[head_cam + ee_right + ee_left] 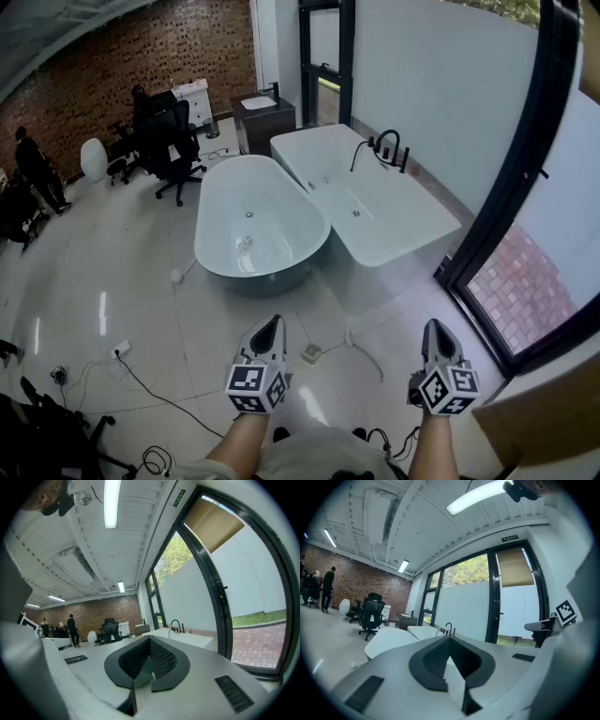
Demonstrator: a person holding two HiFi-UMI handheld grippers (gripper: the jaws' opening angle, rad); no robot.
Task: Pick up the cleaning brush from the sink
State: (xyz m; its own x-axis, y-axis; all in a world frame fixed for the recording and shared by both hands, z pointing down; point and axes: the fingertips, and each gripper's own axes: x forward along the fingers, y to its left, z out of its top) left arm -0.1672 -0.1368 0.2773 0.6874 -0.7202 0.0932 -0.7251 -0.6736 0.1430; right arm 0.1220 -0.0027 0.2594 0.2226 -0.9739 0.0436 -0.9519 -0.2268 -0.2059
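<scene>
Head view is looking steeply down over a white tiled floor (103, 281), where the person is holding both tools low and level in front of the body. The left gripper (274, 322) is keeping its jaws pressed together with nothing between them, and the left gripper view is showing the two dark pads meeting at the tip. The right gripper (437, 325) is likewise holding its jaws closed on nothing, well apart from the left one. Ahead of them an oval bathtub (217, 246) is standing just beside a rectangular bathtub (439, 223), which is carrying a black faucet (387, 146) on its far rim. Beyond the tubs a white sink (259, 101) is sitting on a dark cabinet (264, 127), far from both grippers; the cleaning brush is too small to make out there. Black office chairs (174, 141) are standing by the brick wall (112, 66), and black cables (141, 386) are trailing across the floor at the left
</scene>
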